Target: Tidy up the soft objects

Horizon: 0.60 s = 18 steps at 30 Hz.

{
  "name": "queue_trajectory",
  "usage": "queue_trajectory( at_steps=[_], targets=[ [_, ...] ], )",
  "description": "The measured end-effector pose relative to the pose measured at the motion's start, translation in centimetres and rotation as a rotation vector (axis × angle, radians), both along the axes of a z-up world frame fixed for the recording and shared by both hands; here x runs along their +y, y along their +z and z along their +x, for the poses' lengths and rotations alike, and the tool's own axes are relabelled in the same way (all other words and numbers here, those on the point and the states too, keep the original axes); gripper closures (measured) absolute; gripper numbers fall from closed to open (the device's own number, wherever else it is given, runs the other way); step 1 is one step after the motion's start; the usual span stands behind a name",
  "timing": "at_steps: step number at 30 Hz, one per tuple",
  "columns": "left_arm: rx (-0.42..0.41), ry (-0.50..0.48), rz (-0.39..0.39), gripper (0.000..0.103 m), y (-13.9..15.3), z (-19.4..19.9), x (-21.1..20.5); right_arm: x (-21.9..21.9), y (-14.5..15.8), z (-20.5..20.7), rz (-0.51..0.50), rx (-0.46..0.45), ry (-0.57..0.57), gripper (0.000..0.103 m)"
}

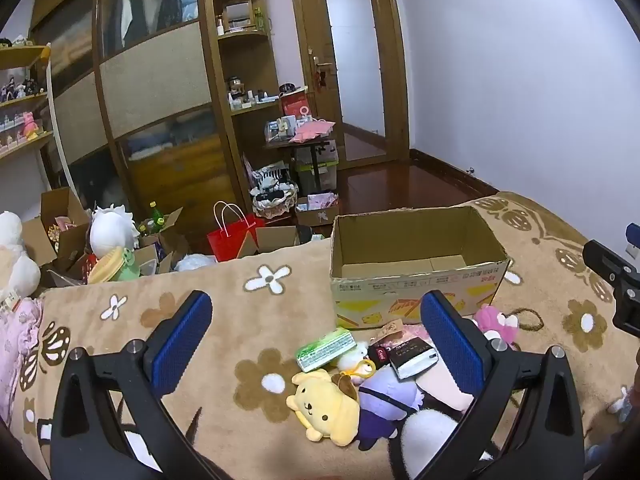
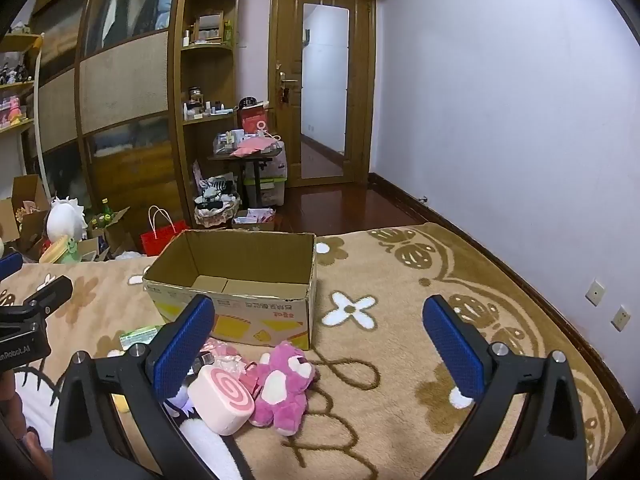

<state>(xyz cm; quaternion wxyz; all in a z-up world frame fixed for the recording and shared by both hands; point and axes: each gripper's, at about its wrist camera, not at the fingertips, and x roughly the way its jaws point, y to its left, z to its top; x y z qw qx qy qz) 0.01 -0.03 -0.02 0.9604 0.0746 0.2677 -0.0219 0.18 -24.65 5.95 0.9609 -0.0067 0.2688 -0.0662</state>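
Note:
An empty cardboard box (image 1: 416, 276) (image 2: 236, 300) stands open on the flowered blanket. In front of it lies a heap of soft toys: a yellow dog plush (image 1: 326, 404), a purple plush (image 1: 384, 404), a small white plush (image 1: 354, 356), a pink bear (image 1: 498, 322) (image 2: 286, 386) and a pink swirl-roll cushion (image 2: 222, 398). A green packet (image 1: 326, 348) and a black packet (image 1: 412, 356) lie among them. My left gripper (image 1: 318, 340) hangs open above the heap, holding nothing. My right gripper (image 2: 320, 344) is open too, over the bear's right side.
The blanket (image 2: 400, 280) ends at a wooden bed edge by the right wall. Beyond the far edge, the floor holds a red bag (image 1: 232, 236), cartons, a big white plush (image 1: 110, 230) and a basket (image 2: 218, 208). A wardrobe and a door stand behind.

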Motion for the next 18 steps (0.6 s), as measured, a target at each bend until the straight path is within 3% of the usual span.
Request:
queue_trajectory(
  at_steps=[3, 18],
  targets=[
    [0.019, 0.003, -0.028, 0.0, -0.04, 0.18, 0.2, 0.02, 0.0, 0.0, -0.01, 0.001, 0.0, 0.0],
    [0.009, 0.003, -0.02, 0.0, 0.05, 0.24, 0.14, 0.0, 0.05, 0.01, -0.004, 0.0, 0.0, 0.0]
  ],
)
